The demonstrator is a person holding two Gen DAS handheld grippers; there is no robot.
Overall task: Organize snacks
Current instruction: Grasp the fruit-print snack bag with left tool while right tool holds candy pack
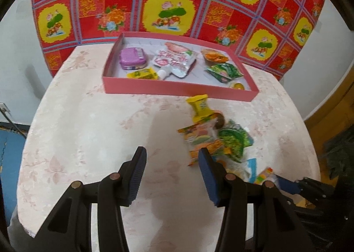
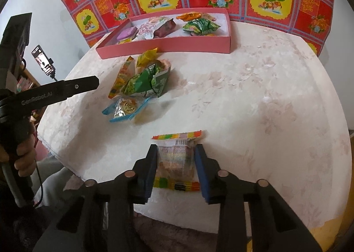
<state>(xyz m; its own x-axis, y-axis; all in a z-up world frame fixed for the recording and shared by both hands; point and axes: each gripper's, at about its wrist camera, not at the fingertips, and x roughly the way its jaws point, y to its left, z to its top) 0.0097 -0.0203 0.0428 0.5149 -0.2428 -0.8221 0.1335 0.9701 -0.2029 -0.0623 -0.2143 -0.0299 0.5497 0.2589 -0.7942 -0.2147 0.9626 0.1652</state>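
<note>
A pink shallow box [image 1: 177, 88] [image 2: 168, 47] at the table's far side holds several snacks, among them a purple tin [image 1: 132, 58] and a green packet [image 1: 225, 71]. A pile of loose snack packets [image 1: 212, 134] [image 2: 141, 79] lies in front of the box. My left gripper [image 1: 172, 161] is open and empty, just left of the pile. My right gripper [image 2: 176, 159] is shut on a clear packet with rainbow-striped ends [image 2: 177, 159], above the table's near edge. That packet's end also shows in the left wrist view [image 1: 264, 175].
The round table has a pale floral cloth [image 1: 88, 130] [image 2: 254, 97]. A red and yellow floral cloth [image 1: 168, 2] hangs behind it. A phone on a stand [image 2: 43, 60] is off the table's left side.
</note>
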